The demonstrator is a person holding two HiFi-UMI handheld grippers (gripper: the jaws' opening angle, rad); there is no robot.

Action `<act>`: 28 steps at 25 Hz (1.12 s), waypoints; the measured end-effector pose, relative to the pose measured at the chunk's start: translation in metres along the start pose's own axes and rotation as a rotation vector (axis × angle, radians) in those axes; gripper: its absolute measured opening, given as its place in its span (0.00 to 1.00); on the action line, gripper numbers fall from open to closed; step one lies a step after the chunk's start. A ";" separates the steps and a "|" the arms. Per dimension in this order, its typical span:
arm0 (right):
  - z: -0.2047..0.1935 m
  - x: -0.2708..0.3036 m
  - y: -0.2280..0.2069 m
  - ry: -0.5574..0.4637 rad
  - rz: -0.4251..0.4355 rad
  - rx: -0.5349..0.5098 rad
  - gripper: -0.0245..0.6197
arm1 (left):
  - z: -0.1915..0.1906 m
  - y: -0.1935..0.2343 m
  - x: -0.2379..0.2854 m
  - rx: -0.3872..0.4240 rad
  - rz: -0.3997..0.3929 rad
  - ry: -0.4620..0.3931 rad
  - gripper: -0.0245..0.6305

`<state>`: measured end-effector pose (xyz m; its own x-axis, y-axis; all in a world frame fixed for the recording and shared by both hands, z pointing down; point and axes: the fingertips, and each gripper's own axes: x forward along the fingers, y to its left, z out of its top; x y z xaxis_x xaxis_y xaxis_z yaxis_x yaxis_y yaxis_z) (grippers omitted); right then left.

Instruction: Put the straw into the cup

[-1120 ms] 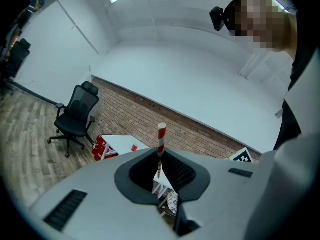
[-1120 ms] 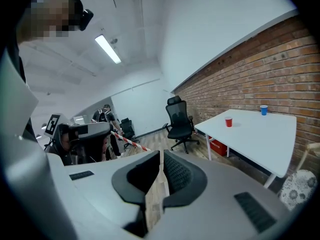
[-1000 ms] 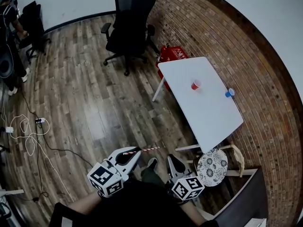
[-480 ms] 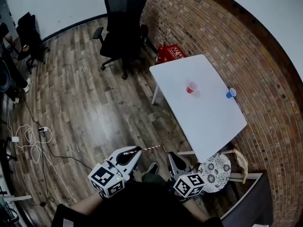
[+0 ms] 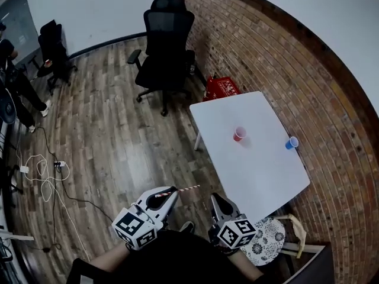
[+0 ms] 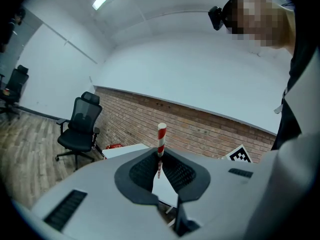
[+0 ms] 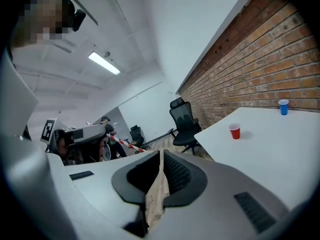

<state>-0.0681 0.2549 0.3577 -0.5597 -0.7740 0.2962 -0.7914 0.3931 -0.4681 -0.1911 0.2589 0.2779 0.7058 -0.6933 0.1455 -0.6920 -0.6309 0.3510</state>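
A red-and-white striped straw [image 5: 180, 189] sticks out to the right of my left gripper [image 5: 161, 197], which is shut on it; in the left gripper view the straw [image 6: 160, 136] stands upright between the pads. My right gripper [image 5: 217, 204] is beside it, shut, with nothing in it [image 7: 161, 156]. Both hang over the wooden floor, short of the white table [image 5: 260, 176]. A red cup [image 5: 238, 134] stands near the table's middle and a blue cup [image 5: 291, 142] by its wall-side edge. The right gripper view shows the red cup [image 7: 234, 131] and the blue cup [image 7: 283, 106] ahead.
A black office chair [image 5: 166, 46] and a red crate [image 5: 222, 87] stand beyond the table by the brick wall. A stool with a patterned seat [image 5: 266, 241] is at the table's near end. Cables [image 5: 41, 173] lie on the floor at left, near a person [image 5: 15, 76].
The table and cups have shifted lower in the head view as I walk toward them. Both grippers travel along, and the straw stays in the left one.
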 end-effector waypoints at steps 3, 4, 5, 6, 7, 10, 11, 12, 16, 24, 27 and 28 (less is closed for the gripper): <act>0.005 0.003 -0.010 0.008 0.022 -0.001 0.11 | 0.000 -0.002 0.008 0.004 0.029 -0.006 0.09; 0.005 0.004 -0.015 0.012 0.028 0.001 0.11 | -0.002 -0.004 0.012 0.002 0.036 -0.006 0.09; 0.005 0.004 -0.020 0.017 0.034 0.005 0.11 | -0.005 -0.005 0.016 0.000 0.043 -0.004 0.09; 0.004 0.005 -0.025 0.022 0.038 0.010 0.11 | -0.008 -0.005 0.020 -0.004 0.048 -0.001 0.09; 0.004 0.006 -0.030 0.028 0.041 0.019 0.11 | -0.010 -0.005 0.024 -0.008 0.054 0.002 0.09; 0.002 0.013 -0.040 0.048 0.045 0.050 0.11 | -0.010 0.002 0.031 -0.023 0.073 0.010 0.09; 0.002 0.017 -0.042 0.053 0.046 0.053 0.11 | -0.010 0.005 0.033 -0.026 0.077 0.011 0.09; 0.002 0.020 -0.042 0.057 0.047 0.051 0.11 | -0.011 0.008 0.035 -0.028 0.079 0.012 0.09; 0.009 0.037 -0.045 0.056 0.036 0.035 0.11 | -0.007 0.023 0.046 -0.035 0.060 0.010 0.09; 0.038 0.077 -0.061 -0.007 -0.094 0.047 0.11 | 0.022 0.071 0.088 -0.027 -0.075 0.031 0.09; 0.049 0.094 -0.064 -0.036 -0.150 0.051 0.11 | 0.034 0.090 0.106 -0.024 -0.141 0.043 0.09; 0.053 0.098 -0.066 -0.047 -0.172 0.055 0.11 | 0.037 0.096 0.112 -0.021 -0.163 0.047 0.09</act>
<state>-0.0572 0.1271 0.3736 -0.4045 -0.8501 0.3372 -0.8590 0.2266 -0.4591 -0.1839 0.1082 0.2932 0.8153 -0.5646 0.1282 -0.5645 -0.7259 0.3930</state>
